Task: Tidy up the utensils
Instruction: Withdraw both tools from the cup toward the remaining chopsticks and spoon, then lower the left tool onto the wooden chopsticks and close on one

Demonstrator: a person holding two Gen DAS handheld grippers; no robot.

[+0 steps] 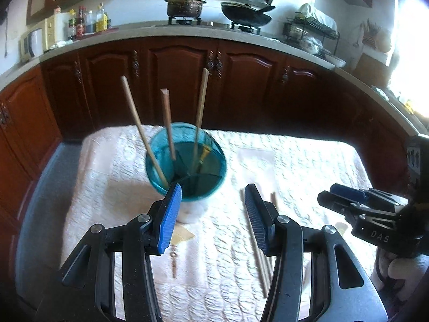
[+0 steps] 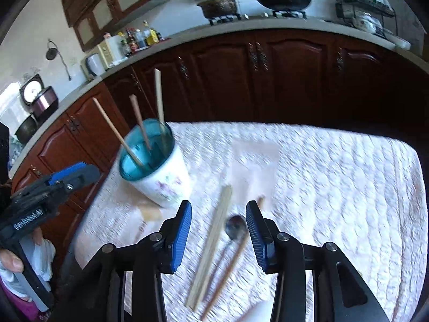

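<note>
A cup [image 1: 187,161] with a blue inside and white flowered outside [image 2: 161,177] stands on the quilted white cloth [image 1: 308,166]. Three wooden chopsticks [image 1: 166,123] stand in it. My left gripper [image 1: 213,198] is open and empty, just in front of the cup. My right gripper [image 2: 218,220] is open and empty above loose utensils on the cloth: pale chopsticks [image 2: 211,247], a dark spoon [image 2: 236,228] and a brown chopstick [image 2: 233,263]. The right gripper also shows in the left wrist view [image 1: 346,196], and the left gripper in the right wrist view [image 2: 61,179].
A small brown utensil [image 1: 174,260] and a tan paper scrap [image 1: 182,234] lie left of the chopsticks. Dark wooden cabinets [image 1: 187,80] stand behind the table. The counter holds a stove with a pot [image 1: 185,5] and wok [image 1: 245,13], bottles and a dish rack.
</note>
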